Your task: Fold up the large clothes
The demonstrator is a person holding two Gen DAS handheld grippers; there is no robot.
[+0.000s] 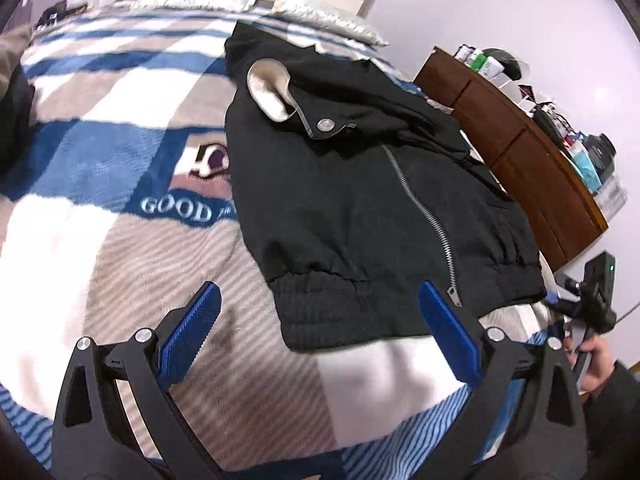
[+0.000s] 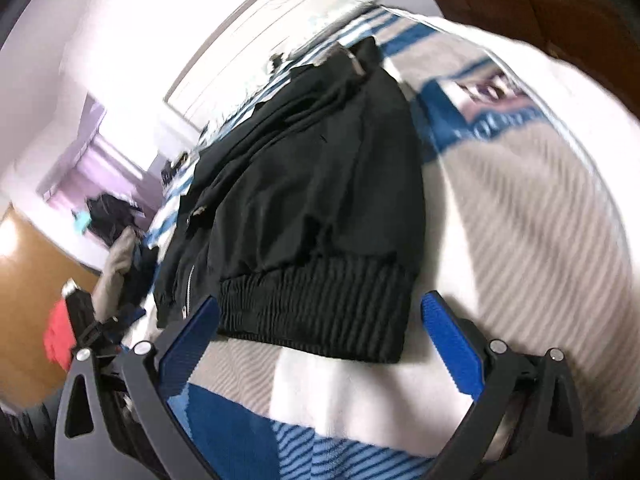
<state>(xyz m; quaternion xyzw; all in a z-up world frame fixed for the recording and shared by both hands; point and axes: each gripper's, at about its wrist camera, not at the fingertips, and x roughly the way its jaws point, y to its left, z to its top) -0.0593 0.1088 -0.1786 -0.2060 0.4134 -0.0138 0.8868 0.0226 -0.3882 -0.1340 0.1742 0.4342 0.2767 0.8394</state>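
Note:
A black zip-up jacket (image 1: 360,200) lies on the bed with its sleeves tucked in, ribbed hem toward me, collar with a beige lining (image 1: 270,88) at the far end. My left gripper (image 1: 320,308) is open and empty, hovering just short of the hem. In the right wrist view the same jacket (image 2: 312,200) lies ahead, ribbed hem (image 2: 316,308) nearest. My right gripper (image 2: 320,312) is open and empty, its blue pads on either side of the hem, held above it. The right gripper also shows in the left wrist view (image 1: 592,300), beside the jacket's right edge.
A striped blue, white and beige blanket (image 1: 120,200) covers the bed. A brown dresser (image 1: 532,168) with bottles and clutter stands right of the bed. Pillows (image 1: 320,16) and a headboard are at the far end. More clothes (image 2: 116,256) are piled left in the right wrist view.

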